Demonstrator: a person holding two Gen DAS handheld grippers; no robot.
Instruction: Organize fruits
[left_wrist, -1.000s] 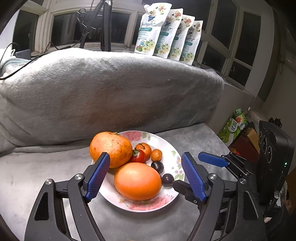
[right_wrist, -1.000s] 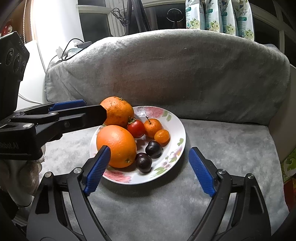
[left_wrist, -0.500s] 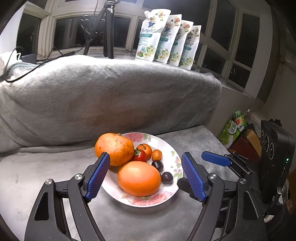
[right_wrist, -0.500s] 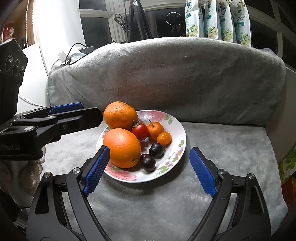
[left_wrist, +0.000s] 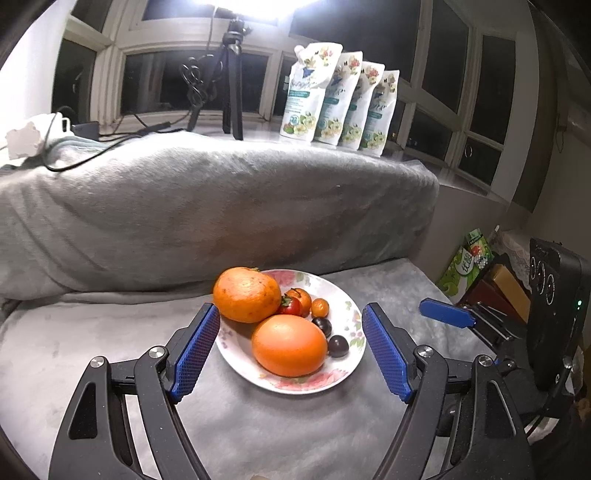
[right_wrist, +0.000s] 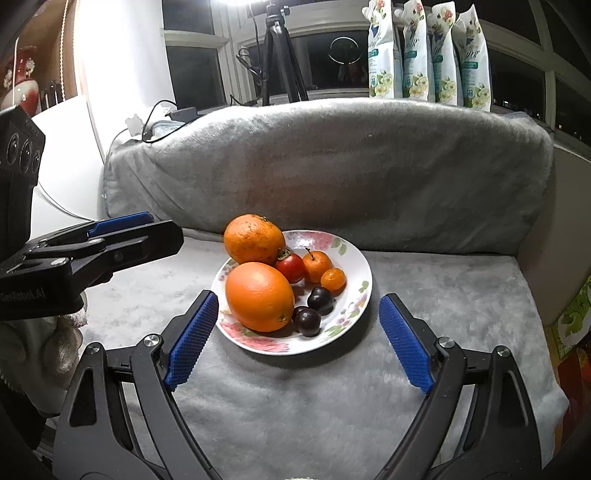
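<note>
A flowered white plate (left_wrist: 345, 301) (right_wrist: 354, 258) sits on a grey blanket. It holds a smooth orange (left_wrist: 290, 345) (right_wrist: 258, 295) in front, a rough orange (left_wrist: 246, 293) (right_wrist: 254, 238) behind, a red tomato (right_wrist: 291, 266), a small tangerine (right_wrist: 317, 266), a kumquat (right_wrist: 333, 280) and two dark plums (right_wrist: 320, 298). My left gripper (left_wrist: 290, 308) hangs open, short of the plate, with nothing between its pads. My right gripper (right_wrist: 299, 296) is also back from the plate. Its jaws are opening, with nothing between them. Each gripper shows at the edge of the other's view.
A blanket-covered backrest (right_wrist: 332, 166) rises behind the plate. Several white pouches (left_wrist: 340, 103) and a tripod (left_wrist: 231, 77) stand on the windowsill. Boxes and a green pack (left_wrist: 469, 266) crowd the right edge of the seat. A cable (right_wrist: 155, 122) trails at the left.
Both grippers have drawn back and up from the plate, so it looks smaller and farther off. The right jaws stand slightly wider. The fruits have not moved.
</note>
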